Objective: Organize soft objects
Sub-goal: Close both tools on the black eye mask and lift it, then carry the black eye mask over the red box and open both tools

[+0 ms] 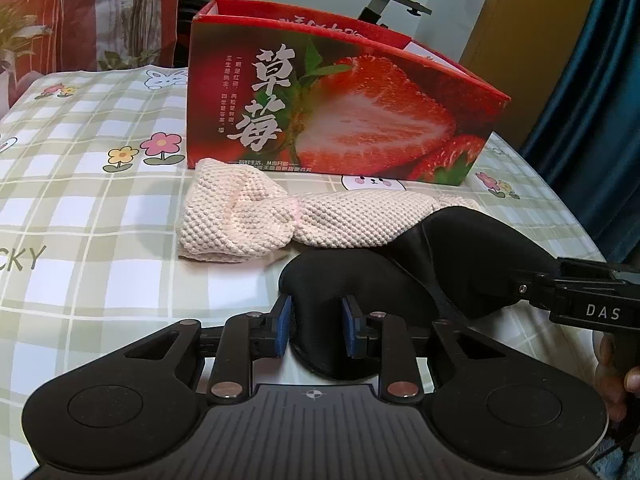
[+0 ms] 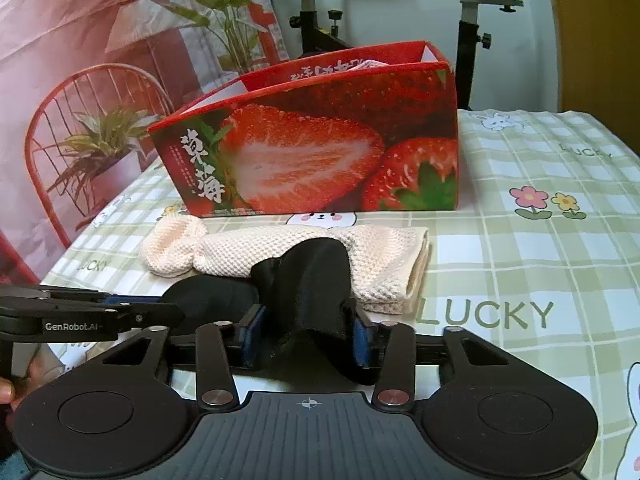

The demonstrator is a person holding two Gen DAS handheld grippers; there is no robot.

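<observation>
Right now both tools are working the same black soft item, prob. a padded eye mask, lying near the front edge of the tabletop. The left tool is closing its blue pads on the mask's near lobe, gripping it. The right tool is straddling the other end w/ the bunched fabric filling the gap between its pads, so it's gripping too, though loosely by the look of it. Just behind the mask, and touching it, a cream knitted piece is lying flat, partly under the raised black fabric. Further back the strawberry box is standing open-topped, w/ something pale knitted peeking over its rim.

Progress, as I'm judging it: one item maybe already boxed, two still out, so roughly mid-task; mask likely going in next, then the cream knit.

Surface is wearing a green-checked cloth w/ flowers, bunnies and "LUCKY" print. Beyond it: an exercise bike, a red wire chair, potted plants, a blue curtain.
</observation>
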